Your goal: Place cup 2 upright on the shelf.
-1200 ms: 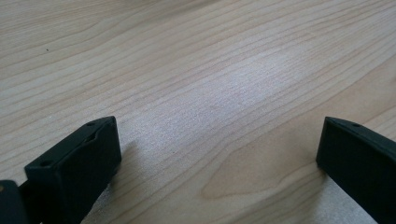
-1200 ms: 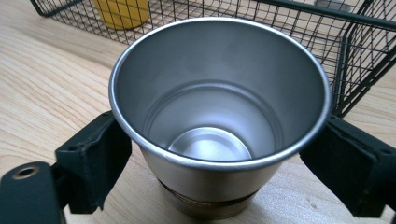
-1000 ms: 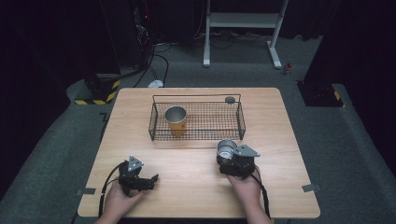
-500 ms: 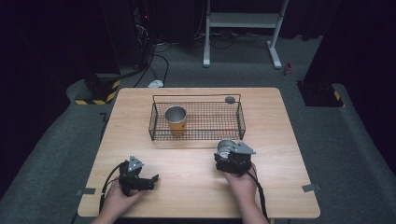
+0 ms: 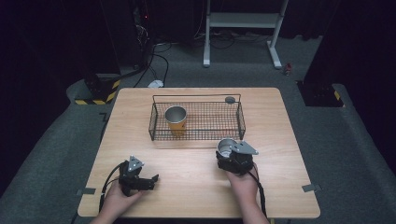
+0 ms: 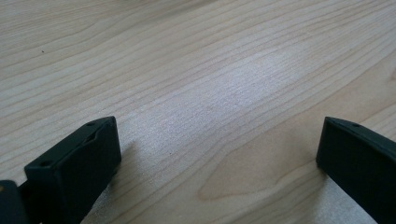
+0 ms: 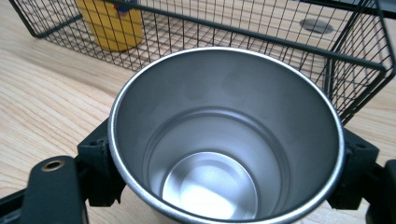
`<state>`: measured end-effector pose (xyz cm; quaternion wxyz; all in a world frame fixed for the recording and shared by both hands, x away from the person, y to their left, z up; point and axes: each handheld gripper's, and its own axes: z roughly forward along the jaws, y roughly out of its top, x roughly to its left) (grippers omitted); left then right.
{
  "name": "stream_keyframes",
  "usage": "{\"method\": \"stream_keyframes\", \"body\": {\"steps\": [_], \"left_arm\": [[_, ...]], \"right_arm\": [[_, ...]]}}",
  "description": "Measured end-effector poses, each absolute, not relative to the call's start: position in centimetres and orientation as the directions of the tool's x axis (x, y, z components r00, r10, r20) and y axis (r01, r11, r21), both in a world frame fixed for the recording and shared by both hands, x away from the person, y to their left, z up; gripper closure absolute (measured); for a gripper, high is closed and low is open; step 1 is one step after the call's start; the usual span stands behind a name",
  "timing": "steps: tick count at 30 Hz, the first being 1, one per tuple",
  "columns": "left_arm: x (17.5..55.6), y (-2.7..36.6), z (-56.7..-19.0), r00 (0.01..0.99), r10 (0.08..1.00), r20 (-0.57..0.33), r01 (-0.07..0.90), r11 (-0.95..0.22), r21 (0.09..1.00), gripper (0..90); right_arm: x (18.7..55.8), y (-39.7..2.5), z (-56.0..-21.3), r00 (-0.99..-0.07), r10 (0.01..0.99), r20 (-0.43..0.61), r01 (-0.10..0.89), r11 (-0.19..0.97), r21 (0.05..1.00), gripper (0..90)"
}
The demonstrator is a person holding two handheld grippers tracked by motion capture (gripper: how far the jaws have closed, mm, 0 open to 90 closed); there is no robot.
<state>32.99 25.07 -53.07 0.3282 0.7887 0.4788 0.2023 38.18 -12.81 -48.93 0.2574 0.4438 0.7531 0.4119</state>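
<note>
Wooden table (image 5: 196, 186): my right gripper (image 5: 232, 156) clamps the steel cup (image 7: 224, 135) upright, near the wire basket (image 5: 196, 135); left gripper (image 5: 140, 179) rests spread apart, empty.

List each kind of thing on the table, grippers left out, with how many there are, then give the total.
Metal cups: 2, one in the right gripper at, one yellow-sided in the basket
Wire baskets: 1
Small dark round discs: 1
Total: 4

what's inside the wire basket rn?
One yellow cup stands upright at the left end of the wire basket. Its steel interior looks empty, though the bottom is hidden. The rest is bare mesh.
</note>
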Motion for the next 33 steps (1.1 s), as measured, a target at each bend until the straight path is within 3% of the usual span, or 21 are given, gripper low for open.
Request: {"method": "stream_keyframes", "body": {"steps": [33], "left_arm": [[33.0,25.1,-53.1,0.459,0.888,0.002,0.623,-0.324,0.712,0.3]], "right_arm": [[41.0,-11.4,-42.4,-0.476,0.879,-0.022,0.376,0.227,0.898,18.6]]}}
